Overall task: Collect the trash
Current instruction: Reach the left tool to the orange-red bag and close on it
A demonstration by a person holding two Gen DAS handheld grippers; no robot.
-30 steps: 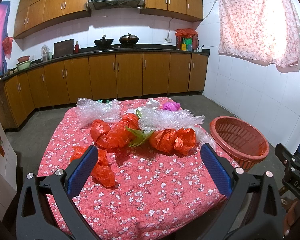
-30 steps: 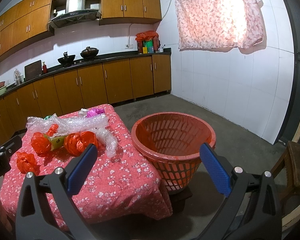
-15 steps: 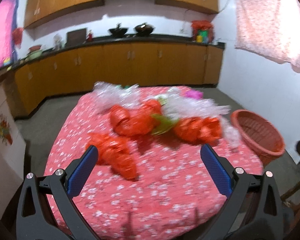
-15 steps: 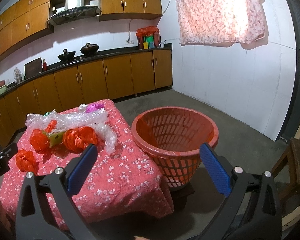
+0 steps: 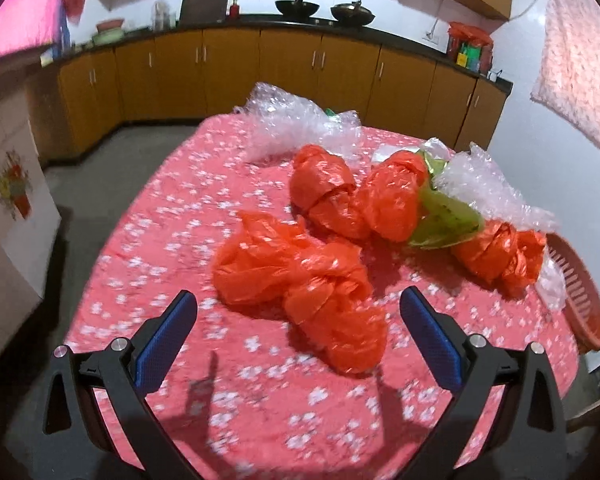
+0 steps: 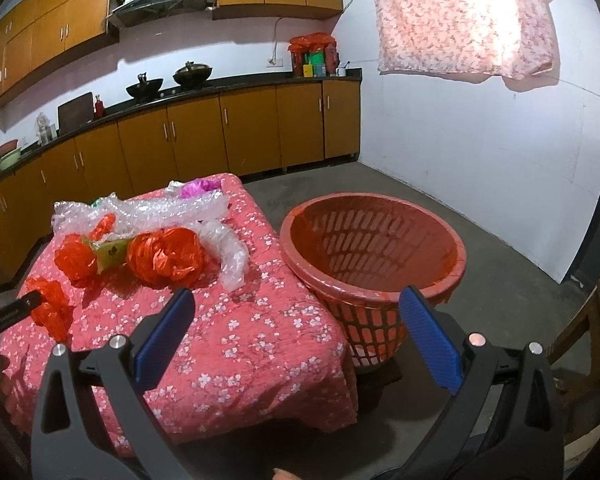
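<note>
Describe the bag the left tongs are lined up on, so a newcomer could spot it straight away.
Start at the table with the red floral cloth. On the side farthest from the red basket lies a crumpled orange plastic bag, just ahead of the open left tongs. Unlike the other orange bundles, it sits apart from the bubble wrap, alone on bare cloth.

Crumpled bags (image 5: 300, 276) lie on table (image 6: 236, 340), basket (image 6: 374, 256) beside it.
</note>
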